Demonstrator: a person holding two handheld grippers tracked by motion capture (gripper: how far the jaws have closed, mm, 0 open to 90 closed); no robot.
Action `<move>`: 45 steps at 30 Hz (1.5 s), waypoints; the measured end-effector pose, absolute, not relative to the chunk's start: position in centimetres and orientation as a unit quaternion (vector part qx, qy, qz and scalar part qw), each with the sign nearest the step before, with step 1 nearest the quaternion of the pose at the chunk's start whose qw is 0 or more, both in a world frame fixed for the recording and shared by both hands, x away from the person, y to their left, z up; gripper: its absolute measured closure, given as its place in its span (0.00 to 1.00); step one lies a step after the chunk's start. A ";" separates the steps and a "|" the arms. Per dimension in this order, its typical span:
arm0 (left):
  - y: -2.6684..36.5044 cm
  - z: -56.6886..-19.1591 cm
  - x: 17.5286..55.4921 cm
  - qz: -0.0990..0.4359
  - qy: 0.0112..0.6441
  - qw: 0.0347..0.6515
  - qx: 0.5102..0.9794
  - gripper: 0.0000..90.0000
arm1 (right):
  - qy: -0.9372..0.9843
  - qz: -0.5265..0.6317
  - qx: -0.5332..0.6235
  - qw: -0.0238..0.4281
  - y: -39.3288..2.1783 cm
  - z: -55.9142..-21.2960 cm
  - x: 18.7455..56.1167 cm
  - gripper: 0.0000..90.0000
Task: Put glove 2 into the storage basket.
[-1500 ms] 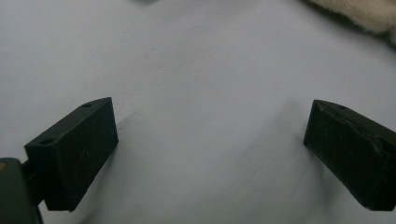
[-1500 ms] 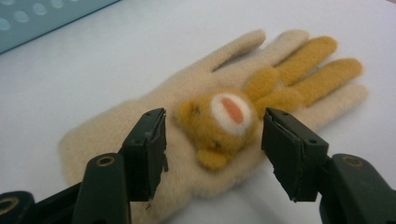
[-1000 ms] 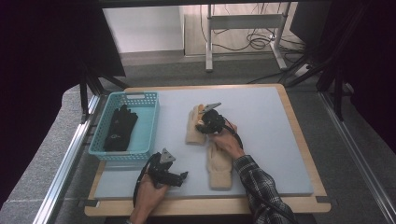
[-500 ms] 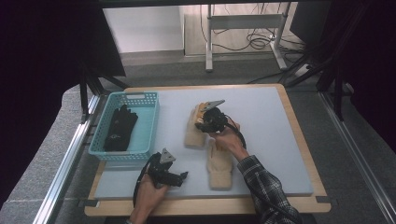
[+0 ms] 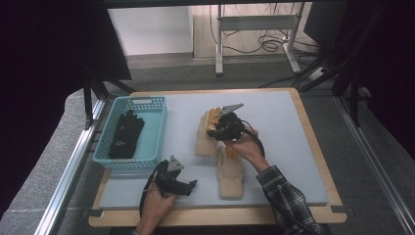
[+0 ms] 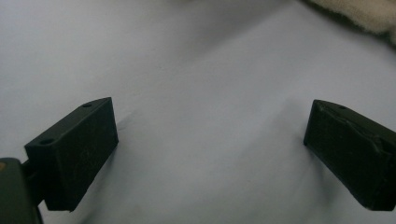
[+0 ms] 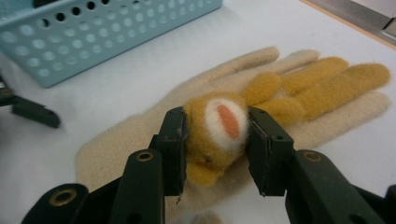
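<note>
The right tongs are clenched on the orange, bear-faced part of a cream glove, and since a second ago they have lifted and drifted slightly away from the person, taking that part of the glove up with them; the jaw gap is the same as it was. In the right gripper view the orange fingers trail over the cream palm, which looks to be lying on the bench below, so the glove seems gathered rather than fully airborne. That suggests the pick is secured and the carry toward the blue basket can begin; a black glove already lies in there. A second cream glove rests on the bench just nearer the person, partly under the right hand, in the same place as before. The left tongs stand released over bare bench at the near edge, with nothing between them, and have not shifted from the earlier frame.
</note>
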State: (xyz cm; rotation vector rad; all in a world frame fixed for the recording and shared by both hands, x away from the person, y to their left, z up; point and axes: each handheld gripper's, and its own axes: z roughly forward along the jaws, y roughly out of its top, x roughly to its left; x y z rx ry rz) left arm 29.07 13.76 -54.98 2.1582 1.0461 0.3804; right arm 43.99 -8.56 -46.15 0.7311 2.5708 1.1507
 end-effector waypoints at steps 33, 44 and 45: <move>13.7 -55.0 29.1 0.147 0.404 0.352 0.831 0.03 | 0.898 0.387 0.204 0.054 -16.6 -45.1 33.1 0.66; 13.7 -55.0 29.1 0.148 0.405 0.352 0.831 0.04 | 0.904 0.367 0.210 0.055 -16.5 -48.3 33.9 0.65; 13.7 -55.0 29.1 0.148 0.405 0.352 0.831 0.03 | 0.905 0.366 0.212 0.054 -16.4 -48.6 34.0 0.64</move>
